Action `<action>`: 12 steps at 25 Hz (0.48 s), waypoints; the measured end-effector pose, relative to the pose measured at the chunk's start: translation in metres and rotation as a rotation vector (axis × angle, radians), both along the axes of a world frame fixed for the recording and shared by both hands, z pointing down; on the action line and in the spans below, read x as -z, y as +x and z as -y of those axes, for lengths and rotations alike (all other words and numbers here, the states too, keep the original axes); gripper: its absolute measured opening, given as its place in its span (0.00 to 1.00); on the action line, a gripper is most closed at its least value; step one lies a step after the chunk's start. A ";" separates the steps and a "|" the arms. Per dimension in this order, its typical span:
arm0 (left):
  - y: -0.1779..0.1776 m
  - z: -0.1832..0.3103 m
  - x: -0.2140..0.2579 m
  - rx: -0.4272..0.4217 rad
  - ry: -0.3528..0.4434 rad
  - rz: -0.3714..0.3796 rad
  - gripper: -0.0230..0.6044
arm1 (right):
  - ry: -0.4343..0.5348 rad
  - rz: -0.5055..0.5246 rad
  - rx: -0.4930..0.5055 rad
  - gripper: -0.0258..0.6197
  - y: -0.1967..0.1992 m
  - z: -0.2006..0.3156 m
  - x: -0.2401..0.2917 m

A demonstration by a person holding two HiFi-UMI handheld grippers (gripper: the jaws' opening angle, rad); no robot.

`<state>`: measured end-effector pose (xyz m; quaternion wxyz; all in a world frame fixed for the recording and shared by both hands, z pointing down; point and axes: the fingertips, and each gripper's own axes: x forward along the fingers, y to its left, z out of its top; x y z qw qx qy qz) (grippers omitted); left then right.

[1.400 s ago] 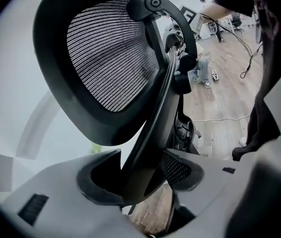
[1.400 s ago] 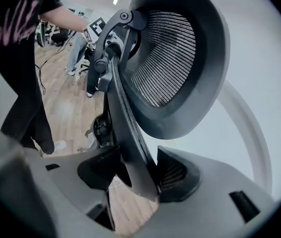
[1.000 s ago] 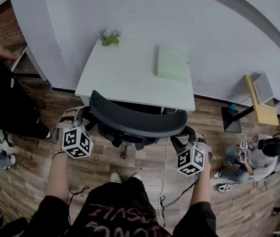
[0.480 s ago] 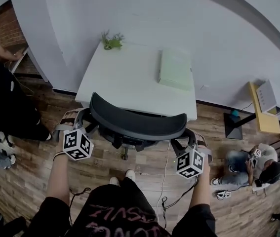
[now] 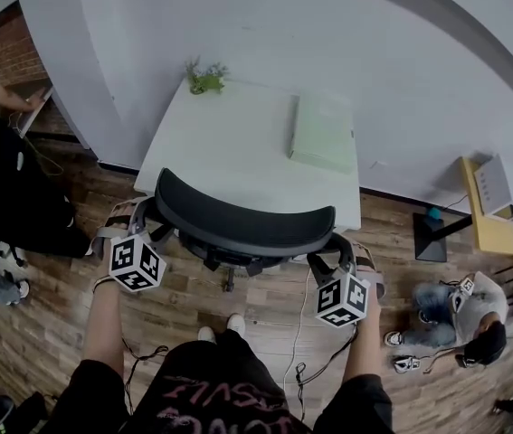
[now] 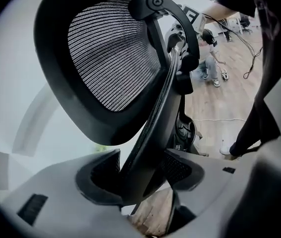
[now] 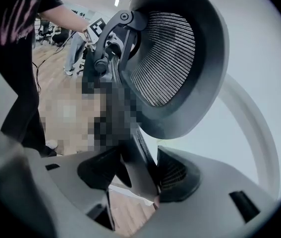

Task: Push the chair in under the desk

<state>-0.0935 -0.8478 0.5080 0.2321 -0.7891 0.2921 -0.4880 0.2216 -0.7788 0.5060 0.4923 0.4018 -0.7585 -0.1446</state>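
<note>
A black mesh-backed office chair stands at the near edge of the white desk, its backrest facing me. My left gripper is shut on the left edge of the backrest. My right gripper is shut on the backrest's right edge. In both gripper views the mesh back rises above the jaws and the frame sits clamped between the pads. The chair's seat and base are mostly hidden under the backrest and desk.
A pale green book and a small green plant lie on the desk. A person in black stands at the left; another crouches on the wooden floor at the right. A cable trails by my feet.
The chair's backrest has shifted forward and a little left toward the desk, with both grippers moving along with it. The crouching person at the right has moved.
</note>
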 end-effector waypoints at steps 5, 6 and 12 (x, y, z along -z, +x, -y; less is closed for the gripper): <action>0.002 0.002 0.000 0.018 -0.004 0.008 0.46 | -0.006 0.001 0.015 0.41 0.002 0.002 0.000; 0.002 0.001 -0.001 0.022 -0.004 0.009 0.46 | -0.004 0.001 0.018 0.41 0.002 0.001 -0.001; 0.001 0.001 -0.002 0.047 -0.004 0.005 0.47 | 0.028 0.016 0.036 0.41 0.000 0.002 0.000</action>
